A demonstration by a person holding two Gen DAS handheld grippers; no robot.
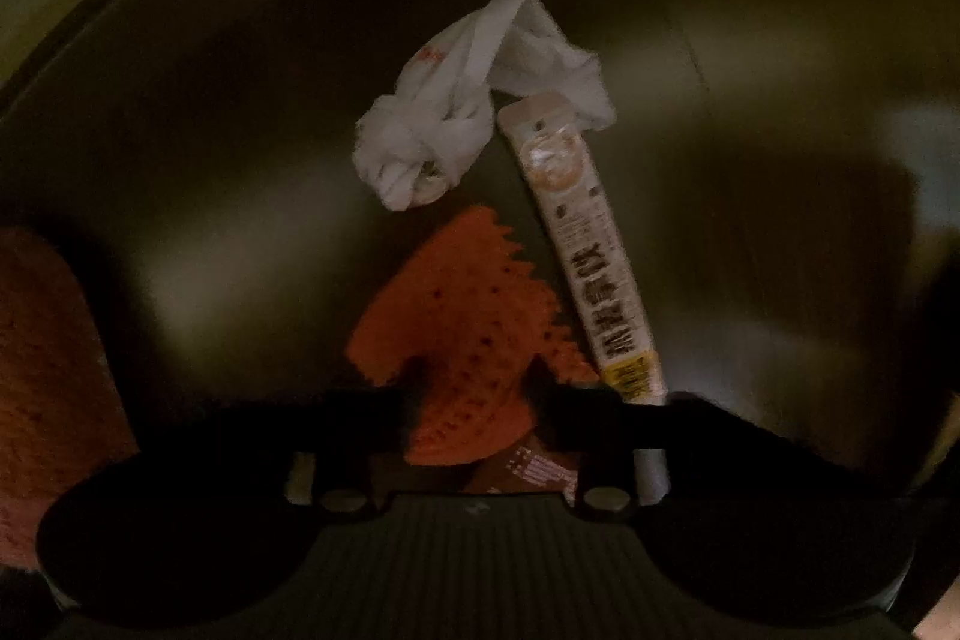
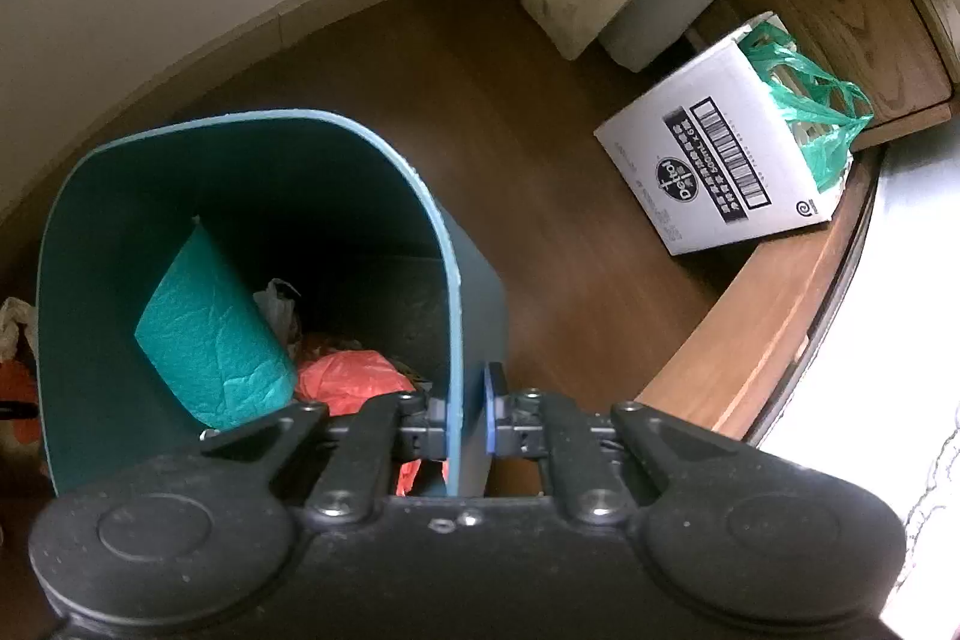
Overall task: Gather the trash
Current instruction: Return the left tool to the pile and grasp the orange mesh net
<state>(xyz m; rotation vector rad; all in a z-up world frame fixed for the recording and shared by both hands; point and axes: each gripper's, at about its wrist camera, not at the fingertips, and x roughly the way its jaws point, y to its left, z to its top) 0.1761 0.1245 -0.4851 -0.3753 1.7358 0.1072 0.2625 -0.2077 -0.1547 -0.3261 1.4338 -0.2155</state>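
Right wrist: jaws pinch smooth teal bin [image 2: 420, 196] rim.

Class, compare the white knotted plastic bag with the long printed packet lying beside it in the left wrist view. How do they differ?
The plastic bag is crumpled, soft and knotted; the packet is flat, straight and narrow. The plastic bag is almost plain white, with only a small red mark; the packet carries dark print and a yellow end. Both lie on the dark floor, their upper ends meeting.
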